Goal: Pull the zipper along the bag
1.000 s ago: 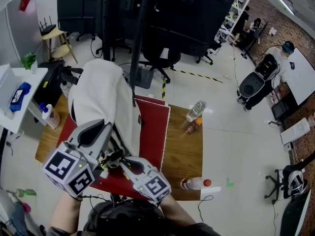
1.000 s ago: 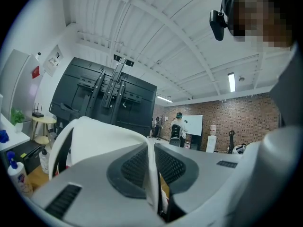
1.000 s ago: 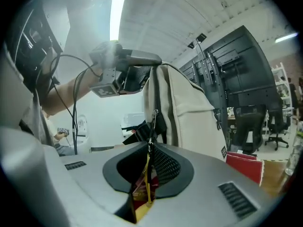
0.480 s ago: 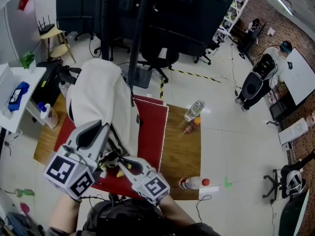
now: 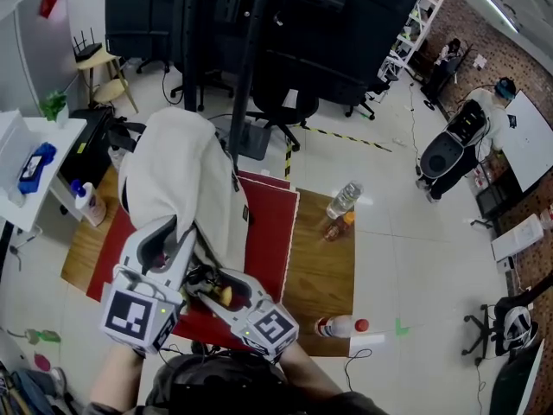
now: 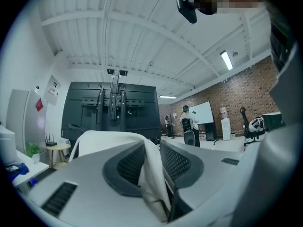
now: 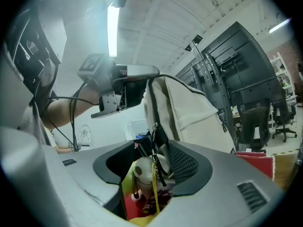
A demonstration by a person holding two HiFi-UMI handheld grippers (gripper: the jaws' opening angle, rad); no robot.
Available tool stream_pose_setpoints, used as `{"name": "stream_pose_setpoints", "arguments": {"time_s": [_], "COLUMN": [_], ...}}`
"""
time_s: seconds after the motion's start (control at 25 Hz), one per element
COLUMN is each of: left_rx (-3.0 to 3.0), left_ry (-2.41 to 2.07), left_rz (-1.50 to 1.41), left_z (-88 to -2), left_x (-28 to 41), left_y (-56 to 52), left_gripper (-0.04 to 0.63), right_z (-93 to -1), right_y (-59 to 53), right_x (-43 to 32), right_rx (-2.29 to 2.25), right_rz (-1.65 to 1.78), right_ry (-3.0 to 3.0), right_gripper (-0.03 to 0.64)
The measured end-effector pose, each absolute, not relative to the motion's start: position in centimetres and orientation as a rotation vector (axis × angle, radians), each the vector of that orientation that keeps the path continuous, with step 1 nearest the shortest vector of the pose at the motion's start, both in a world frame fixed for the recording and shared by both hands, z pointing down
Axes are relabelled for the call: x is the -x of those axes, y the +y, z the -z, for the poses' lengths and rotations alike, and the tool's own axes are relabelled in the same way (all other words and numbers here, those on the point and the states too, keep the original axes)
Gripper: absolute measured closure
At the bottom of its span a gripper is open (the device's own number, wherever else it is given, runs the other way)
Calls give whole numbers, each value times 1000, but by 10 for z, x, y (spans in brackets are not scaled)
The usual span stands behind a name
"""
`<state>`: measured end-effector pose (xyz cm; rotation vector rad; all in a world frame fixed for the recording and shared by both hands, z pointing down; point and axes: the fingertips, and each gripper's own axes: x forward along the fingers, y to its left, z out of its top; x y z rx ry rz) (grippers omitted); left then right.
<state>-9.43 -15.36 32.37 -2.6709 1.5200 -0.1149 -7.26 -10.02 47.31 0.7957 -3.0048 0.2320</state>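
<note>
Our left claw [image 6: 152, 150] is about halfway apart and opening, with a loose fold of the cream bag [image 5: 177, 175] hanging between the pads, not pinched as far as we can see. The right claw [image 7: 150, 150] is wider and opening too. The zipper pull [image 7: 154, 126] dangles in the gap with a yellow strap [image 7: 154, 189] and a little round white charm [image 7: 143, 169], and neither pad is pressing on them. The bag stands upright on the red mat [image 5: 270, 227] at the left half of the wooden desk [image 5: 324, 275], and both claws meet at its near end by the desk's near edge. A clear bottle [image 5: 343, 198] stands at the desk's far right corner, and a red-capped one [image 5: 341, 325] lies at the near right corner. Around us there's a pale tiled floor, a black office chair [image 5: 281, 104], dark metal stands and a brick wall off to the right.
</note>
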Motion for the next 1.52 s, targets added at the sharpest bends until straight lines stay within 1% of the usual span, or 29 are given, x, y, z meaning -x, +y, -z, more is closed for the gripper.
{"name": "stream_pose_setpoints", "arguments": {"time_s": [0.12,0.2,0.52,0.6,0.68,0.72,0.76,0.8,0.88,0.92,1.04,1.52], "left_rx": [2659,2663,2554,2481,2414,2387,2366,2355,2361,2375,2404,2448], "left_ry": [1517,1499,1578,1625,1667,1687,1706,1724,1747,1753,1766,1843], "left_rz": [109,110,55,14,-28,-37,-34,-21,12,23,33,89], "left_z": [-323,-321,-301,-293,-285,-283,-284,-286,-295,-300,-310,-348], "left_x": [95,95,117,129,141,146,151,155,157,157,154,157], "left_y": [-150,-145,-123,-119,-114,-112,-111,-110,-108,-106,-100,-88], "left_gripper": [425,409,407,408,435,445,482,502,527,538,568,569], "right_z": [-461,-450,-389,-372,-357,-351,-349,-348,-348,-348,-343,-354], "right_y": [-99,-95,-100,-103,-105,-106,-108,-111,-114,-114,-111,-99], "right_x": [73,73,54,45,36,32,27,22,13,9,5,21], "right_rx": [-786,-772,-895,-962,-1028,-1065,-1103,-1138,-1196,-1216,-1268,-1208], "right_rz": [-225,-193,-64,20,94,126,151,166,161,142,125,177], "right_ry": [-3036,-3058,-3168,-3186,-3199,-3200,-3197,-3193,-3197,-3203,-3209,-3117], "right_gripper": [371,328,324,353,371,419,484,537,579,589,589,595]}}
